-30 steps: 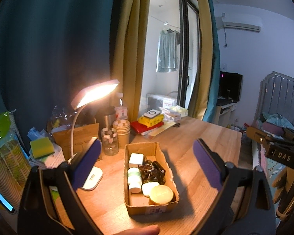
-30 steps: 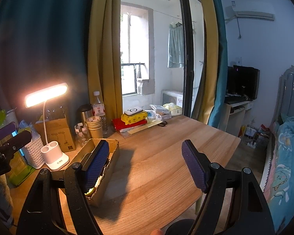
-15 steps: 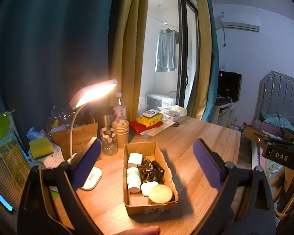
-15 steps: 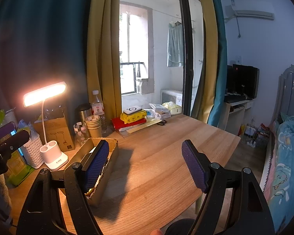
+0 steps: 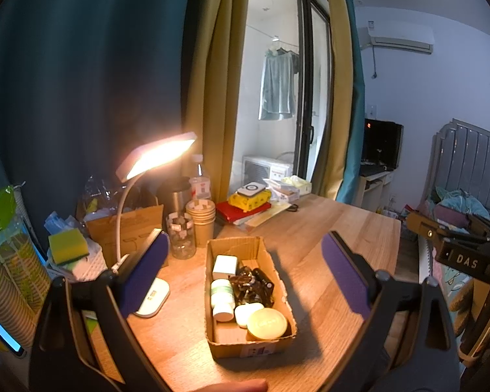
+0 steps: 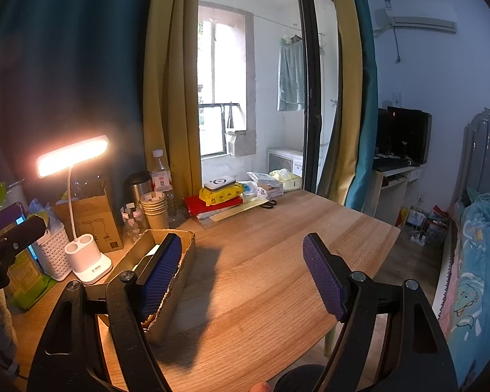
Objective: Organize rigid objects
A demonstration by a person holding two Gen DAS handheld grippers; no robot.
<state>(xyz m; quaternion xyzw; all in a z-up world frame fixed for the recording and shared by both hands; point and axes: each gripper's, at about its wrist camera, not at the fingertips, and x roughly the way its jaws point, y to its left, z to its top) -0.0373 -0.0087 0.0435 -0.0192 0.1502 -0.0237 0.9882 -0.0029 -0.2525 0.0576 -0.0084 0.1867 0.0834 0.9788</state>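
Note:
An open cardboard box lies on the wooden desk. In it are a white square case, a white bottle with a green band, a black tangled item, a white pod and a round yellow tin. My left gripper is open and empty, held above and in front of the box. My right gripper is open and empty over the desk, the box by its left finger.
A lit desk lamp stands left of the box. Behind it are a glass jar, stacked paper cups, a steel flask, a water bottle, a yellow sponge and books. A bed stands right.
Both views have drifted very slightly; both grippers stay open and empty. Nothing on the desk has moved.

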